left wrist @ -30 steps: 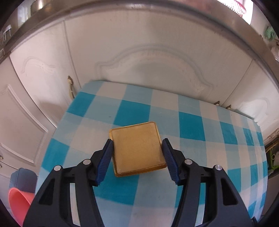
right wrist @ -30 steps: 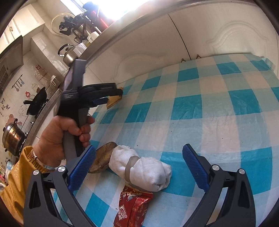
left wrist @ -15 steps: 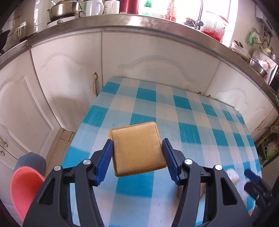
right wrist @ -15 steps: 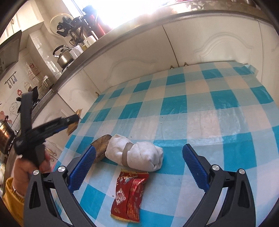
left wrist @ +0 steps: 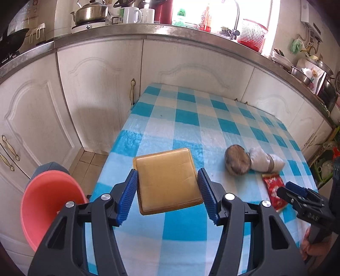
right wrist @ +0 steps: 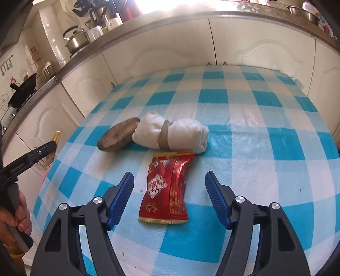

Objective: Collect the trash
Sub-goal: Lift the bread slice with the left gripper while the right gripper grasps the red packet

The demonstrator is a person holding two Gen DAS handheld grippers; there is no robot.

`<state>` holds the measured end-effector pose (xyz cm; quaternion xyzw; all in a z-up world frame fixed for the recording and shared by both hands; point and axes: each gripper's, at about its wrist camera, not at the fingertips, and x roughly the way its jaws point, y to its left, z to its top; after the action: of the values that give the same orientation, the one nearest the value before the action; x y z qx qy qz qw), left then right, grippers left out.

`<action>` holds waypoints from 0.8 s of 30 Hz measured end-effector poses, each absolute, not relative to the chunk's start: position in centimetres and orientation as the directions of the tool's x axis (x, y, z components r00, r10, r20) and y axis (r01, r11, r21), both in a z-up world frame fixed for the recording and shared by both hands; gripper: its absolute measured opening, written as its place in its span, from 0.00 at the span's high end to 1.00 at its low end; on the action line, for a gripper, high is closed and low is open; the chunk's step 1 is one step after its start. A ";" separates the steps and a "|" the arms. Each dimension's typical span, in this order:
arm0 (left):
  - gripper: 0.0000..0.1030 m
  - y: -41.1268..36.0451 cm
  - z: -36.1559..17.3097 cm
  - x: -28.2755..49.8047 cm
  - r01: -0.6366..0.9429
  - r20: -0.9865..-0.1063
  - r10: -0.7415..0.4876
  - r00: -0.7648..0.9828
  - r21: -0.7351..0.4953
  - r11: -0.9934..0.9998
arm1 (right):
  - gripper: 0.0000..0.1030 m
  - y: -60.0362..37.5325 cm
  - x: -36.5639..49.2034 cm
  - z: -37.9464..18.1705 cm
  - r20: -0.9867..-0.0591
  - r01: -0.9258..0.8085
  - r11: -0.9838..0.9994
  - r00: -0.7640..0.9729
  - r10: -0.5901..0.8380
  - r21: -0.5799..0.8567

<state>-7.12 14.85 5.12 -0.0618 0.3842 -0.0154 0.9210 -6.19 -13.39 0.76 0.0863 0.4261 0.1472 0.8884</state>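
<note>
- We see white cabinet doors (left wrist: 102, 89) with raised arched panels running in a curve beyond the tongs, under a steel-edged worktop (left wrist: 148, 31).
- We find a metal kettle (left wrist: 90, 12) and white mugs (left wrist: 131, 14) on that worktop, up and left of the tongs.
- We note a red mesh basket (left wrist: 251, 37) beside a tap, and strong daylight from a window (left wrist: 191, 8) behind them.
- We see a blue-and-white checked cloth (left wrist: 191, 118) covering the desk ahead of the tongs.
- We glimpse pale floor tiles (left wrist: 89, 159) left of the desk.
</note>
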 end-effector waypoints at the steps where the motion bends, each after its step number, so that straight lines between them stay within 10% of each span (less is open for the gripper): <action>1: 0.43 14.9 5.1 -7.5 -0.017 -0.706 -0.076 0.705 -0.123 0.992 | 0.32 -13.3 -6.3 0.7 -0.736 -0.187 0.944 0.592 0.328 0.270; 24: 0.43 19.1 2.1 -10.8 -0.032 -0.728 -0.141 0.671 -0.219 0.975 | 0.57 -9.6 -6.7 0.0 -0.795 -0.276 0.961 0.576 0.190 0.029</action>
<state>-10.84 19.11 2.12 -0.1071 0.4043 -0.0302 0.9078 -6.66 -9.61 -0.02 -0.0488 0.4414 0.1314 0.8863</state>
